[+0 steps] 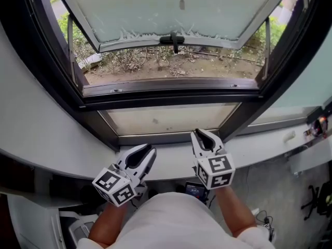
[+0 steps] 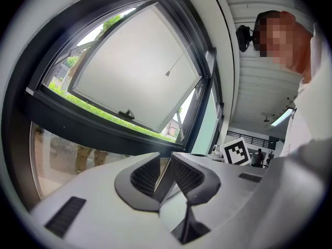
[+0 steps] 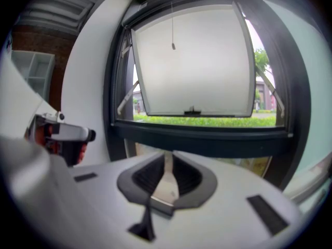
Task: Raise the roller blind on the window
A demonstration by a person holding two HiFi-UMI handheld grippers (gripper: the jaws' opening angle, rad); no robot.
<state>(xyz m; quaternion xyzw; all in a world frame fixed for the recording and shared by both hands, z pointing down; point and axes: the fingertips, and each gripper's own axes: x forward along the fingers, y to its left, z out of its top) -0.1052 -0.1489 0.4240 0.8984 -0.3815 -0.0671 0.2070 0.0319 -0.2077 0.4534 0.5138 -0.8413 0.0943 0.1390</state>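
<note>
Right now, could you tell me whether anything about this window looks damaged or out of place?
Yes: the frosted pane of the pushed-out sash shows a ragged white fringe along its bottom edge, perhaps peeling film.

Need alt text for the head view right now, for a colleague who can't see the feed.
The left gripper and the right gripper, both empty, sit low before a dark-framed window whose pale sash is tilted open outward. A thin pull cord hangs at top centre, well clear of both grippers; bare ground shows outside.
</note>
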